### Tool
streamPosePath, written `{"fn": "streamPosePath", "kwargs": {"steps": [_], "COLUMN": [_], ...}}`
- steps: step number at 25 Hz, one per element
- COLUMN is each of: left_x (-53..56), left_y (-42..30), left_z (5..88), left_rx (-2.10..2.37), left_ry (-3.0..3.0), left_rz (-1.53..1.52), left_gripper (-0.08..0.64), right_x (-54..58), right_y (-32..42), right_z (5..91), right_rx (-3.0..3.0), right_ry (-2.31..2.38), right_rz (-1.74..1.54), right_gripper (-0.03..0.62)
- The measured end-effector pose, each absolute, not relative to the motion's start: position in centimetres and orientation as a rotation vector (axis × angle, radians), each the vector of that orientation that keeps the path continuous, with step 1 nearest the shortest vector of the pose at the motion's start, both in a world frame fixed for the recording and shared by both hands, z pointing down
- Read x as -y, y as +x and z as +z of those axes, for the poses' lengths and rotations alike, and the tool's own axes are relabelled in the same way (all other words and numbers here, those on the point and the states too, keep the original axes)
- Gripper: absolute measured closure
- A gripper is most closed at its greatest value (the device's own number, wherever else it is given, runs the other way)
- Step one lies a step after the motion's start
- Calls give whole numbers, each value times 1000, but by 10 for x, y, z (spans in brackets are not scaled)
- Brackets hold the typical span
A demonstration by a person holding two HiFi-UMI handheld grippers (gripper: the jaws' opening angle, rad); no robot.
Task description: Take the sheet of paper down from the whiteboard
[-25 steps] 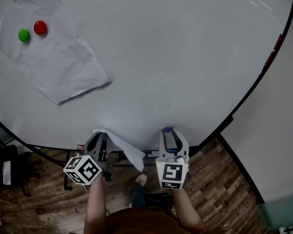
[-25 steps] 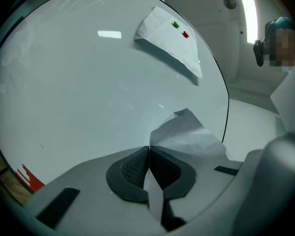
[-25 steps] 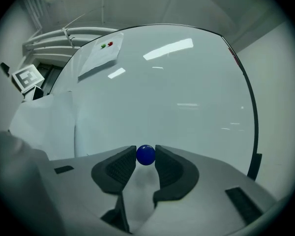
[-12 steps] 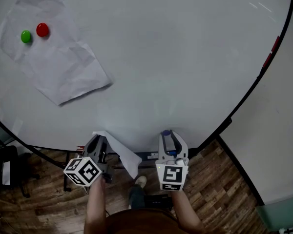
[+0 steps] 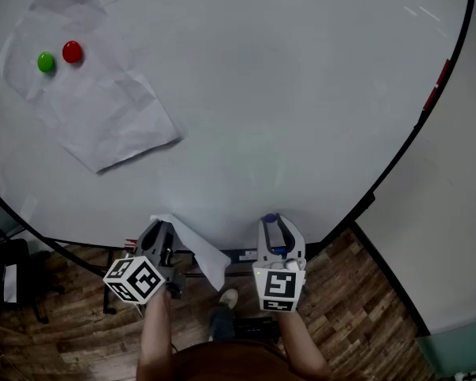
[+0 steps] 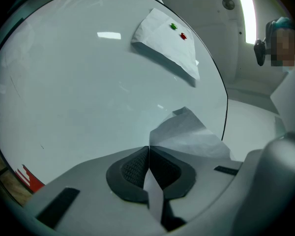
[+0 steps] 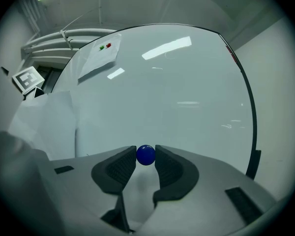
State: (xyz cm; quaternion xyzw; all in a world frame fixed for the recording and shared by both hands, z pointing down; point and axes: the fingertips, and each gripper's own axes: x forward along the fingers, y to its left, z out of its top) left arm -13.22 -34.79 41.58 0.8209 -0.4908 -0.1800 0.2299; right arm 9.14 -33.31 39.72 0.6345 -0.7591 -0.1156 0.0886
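A crumpled white sheet (image 5: 95,109) hangs on the whiteboard (image 5: 285,117) at upper left, pinned by a green magnet (image 5: 46,62) and a red magnet (image 5: 72,51). The left gripper view shows that sheet (image 6: 167,45) far off. My left gripper (image 5: 160,232) is shut on a second white sheet (image 5: 194,251), which drapes to its right below the board's lower edge. Its pads pinch the paper's edge (image 6: 187,132). My right gripper (image 5: 271,219) is beside it, shut on a small blue magnet (image 7: 146,155) held off the board.
The board's black frame (image 5: 397,161) curves down the right side, with a red item (image 5: 443,78) clipped on it. A pale wall (image 5: 452,236) lies beyond. Below are wooden floor (image 5: 357,308), the person's shoe (image 5: 228,294) and a dark chair (image 5: 8,268) at left.
Both grippers stay where they were with their loads. Only the head view has drifted slightly, and the held sheet's hanging corner sits a little lower.
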Motion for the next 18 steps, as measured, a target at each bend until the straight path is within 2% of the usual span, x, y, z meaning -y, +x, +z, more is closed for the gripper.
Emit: {"fn": "streamPosePath", "kwargs": {"steps": [18], "left_x": [344], "left_y": [-131], "left_z": [415], "left_rx": [1364], "left_ry": [2244], "left_rz": [-508], "left_gripper": [535], "right_x": [331], "right_y": [97], "right_z": [401], "right_rx": [2249], "right_ry": [1880], "right_rz": [-334], "right_gripper": [459]}}
